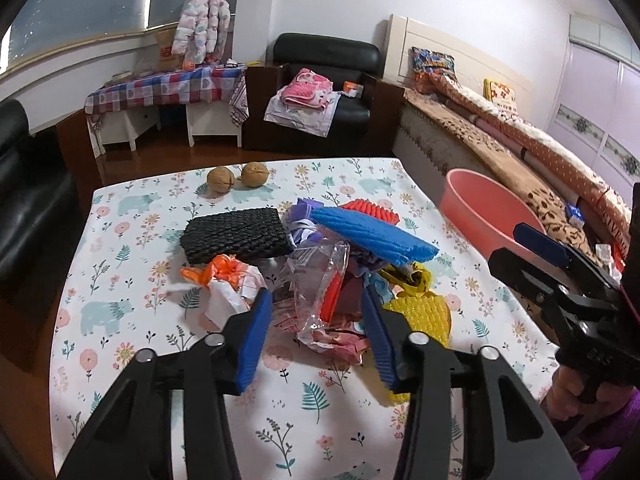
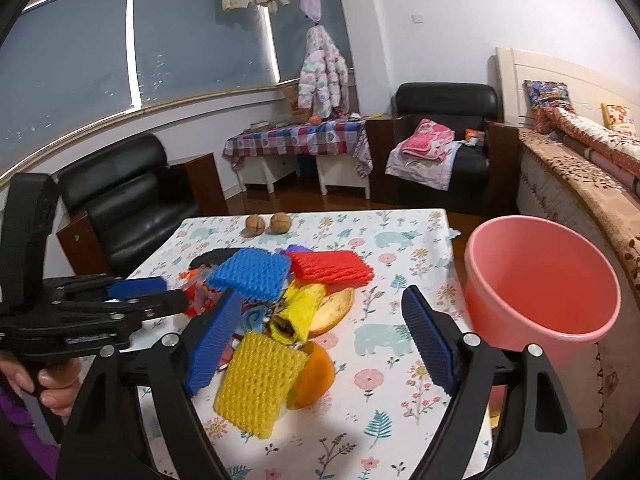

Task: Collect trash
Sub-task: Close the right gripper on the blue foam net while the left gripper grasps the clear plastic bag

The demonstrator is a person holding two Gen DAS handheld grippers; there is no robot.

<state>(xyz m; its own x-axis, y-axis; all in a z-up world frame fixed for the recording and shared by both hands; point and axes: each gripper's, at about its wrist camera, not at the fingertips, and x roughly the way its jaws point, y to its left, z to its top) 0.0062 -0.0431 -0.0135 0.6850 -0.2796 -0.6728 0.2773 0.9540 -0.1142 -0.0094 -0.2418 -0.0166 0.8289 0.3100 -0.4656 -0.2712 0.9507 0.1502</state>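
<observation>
Pink bin (image 1: 486, 216) base hidden behind table edge at 3 o'clock, black foam net (image 2: 212, 258) mostly covered by blue foam net (image 2: 250, 274)

A heap of coloured foam-net sleeves (image 2: 276, 300) is seen at the middle of the floral-print tablecloth-covered table (image 2: 400, 360), with a yellow foam net (image 2: 256, 384) nearest and an orange peel (image 2: 316, 376) touching it. The right gripper (image 2: 320, 344) is held spread wide above them. A round pink plastic basin (image 2: 540, 292) is placed at the table's right edge. Two walnuts (image 2: 268, 223) are set near the far edge.
</observation>
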